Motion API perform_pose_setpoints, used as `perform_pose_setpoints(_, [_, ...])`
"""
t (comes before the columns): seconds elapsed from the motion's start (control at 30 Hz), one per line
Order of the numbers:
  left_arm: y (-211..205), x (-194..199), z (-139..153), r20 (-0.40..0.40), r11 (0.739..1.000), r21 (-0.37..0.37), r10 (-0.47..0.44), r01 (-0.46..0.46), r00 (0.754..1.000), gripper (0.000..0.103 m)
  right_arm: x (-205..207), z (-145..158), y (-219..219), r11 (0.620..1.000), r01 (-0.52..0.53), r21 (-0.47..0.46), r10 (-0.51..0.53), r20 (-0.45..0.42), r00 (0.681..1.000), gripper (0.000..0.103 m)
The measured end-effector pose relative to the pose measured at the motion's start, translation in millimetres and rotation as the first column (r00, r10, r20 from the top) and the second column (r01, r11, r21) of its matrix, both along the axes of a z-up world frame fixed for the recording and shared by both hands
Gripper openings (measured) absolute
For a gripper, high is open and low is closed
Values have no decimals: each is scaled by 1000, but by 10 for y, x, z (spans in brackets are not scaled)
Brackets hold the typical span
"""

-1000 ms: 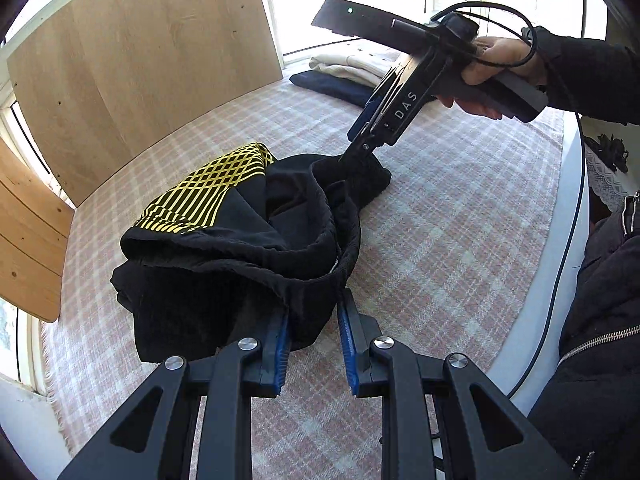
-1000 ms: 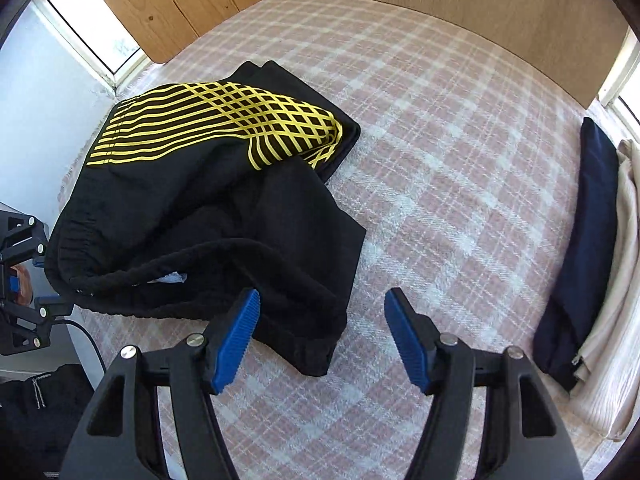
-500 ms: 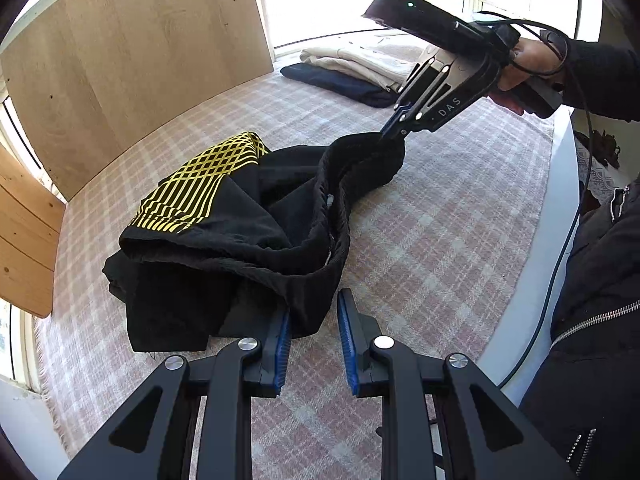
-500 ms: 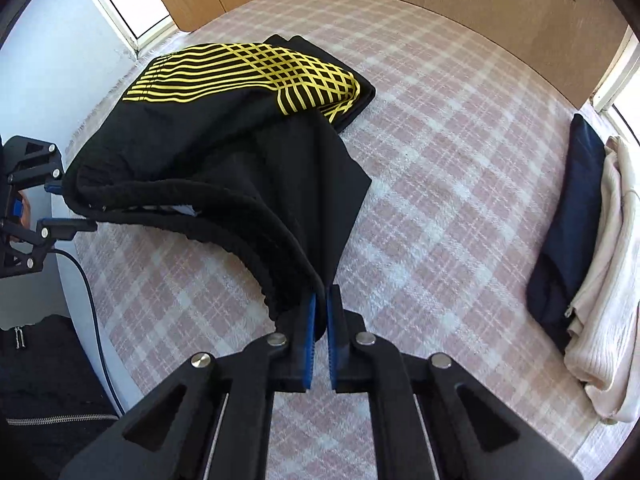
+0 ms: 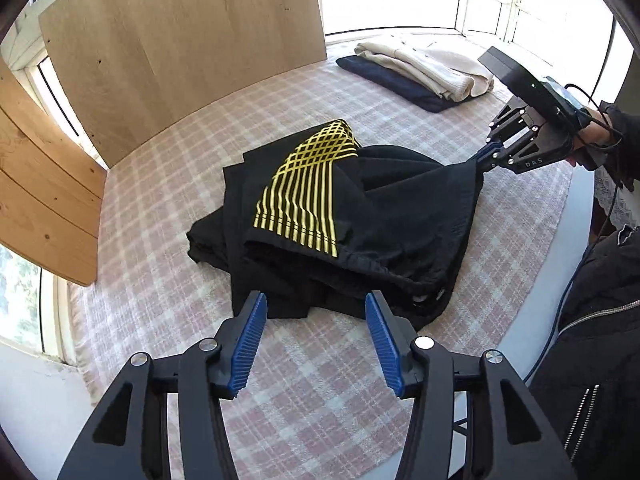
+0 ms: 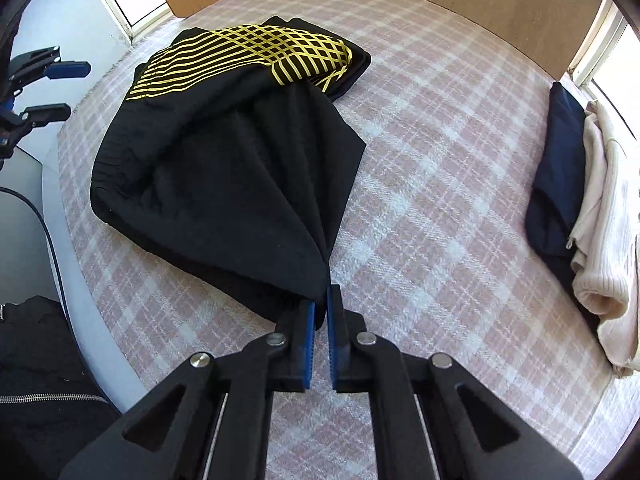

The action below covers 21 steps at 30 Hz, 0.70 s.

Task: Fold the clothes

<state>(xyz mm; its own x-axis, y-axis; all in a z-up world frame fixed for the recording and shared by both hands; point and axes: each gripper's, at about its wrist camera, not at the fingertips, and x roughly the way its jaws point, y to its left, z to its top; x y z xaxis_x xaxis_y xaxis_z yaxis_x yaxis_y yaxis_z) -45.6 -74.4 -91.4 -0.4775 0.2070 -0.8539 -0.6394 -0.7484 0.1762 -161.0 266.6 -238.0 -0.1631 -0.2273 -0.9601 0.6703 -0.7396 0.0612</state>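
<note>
- Black shorts [image 6: 224, 184] with yellow lattice, heaped mid-frame on checked cloth [image 6: 440, 184].
- Right gripper [image 6: 319, 312]: clamped on waistband corner.
- Left gripper [image 5: 312, 344]: fingers apart, empty.

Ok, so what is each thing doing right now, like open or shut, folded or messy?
Left hand-held gripper: open, holding nothing.
Right hand-held gripper: shut on the shorts' edge.
Black shorts with yellow stripes: crumpled, one edge lifted.
Dark navy garment: folded, lying flat.
Cream knitted garment: folded, beside the navy one.
Pink checked cloth: spread flat.
</note>
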Motion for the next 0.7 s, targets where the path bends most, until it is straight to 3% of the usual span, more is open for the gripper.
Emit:
perform_pose_setpoints(0.13, [30, -332, -227, -22, 982, -149, -118, 113, 993, 47, 37, 6, 9, 1000, 18, -9, -18, -4, 1000, 6])
perform_pose_setpoints(0.17, [34, -403, -272, -8, 980, -145, -139, 136, 990, 41, 41, 5, 12, 1000, 23, -10, -23, -1, 1000, 6])
perform_pose_setpoints(0.27, [46, -576, -365, 23, 982, -93, -162, 164, 987, 38, 48, 12, 21, 999, 46, -19, -46, 9, 999, 6])
perform_pose_setpoints(0.43, [117, -644, -499, 40, 973, -69, -216, 219, 975, 37, 96, 33, 14, 997, 70, -20, -69, 8, 998, 8])
perform_pose_setpoints(0.7, [74, -641, -481, 38, 949, -48, -309, 310, 950, 37, 210, 52, -5, 996, 87, -27, -87, 5, 996, 8])
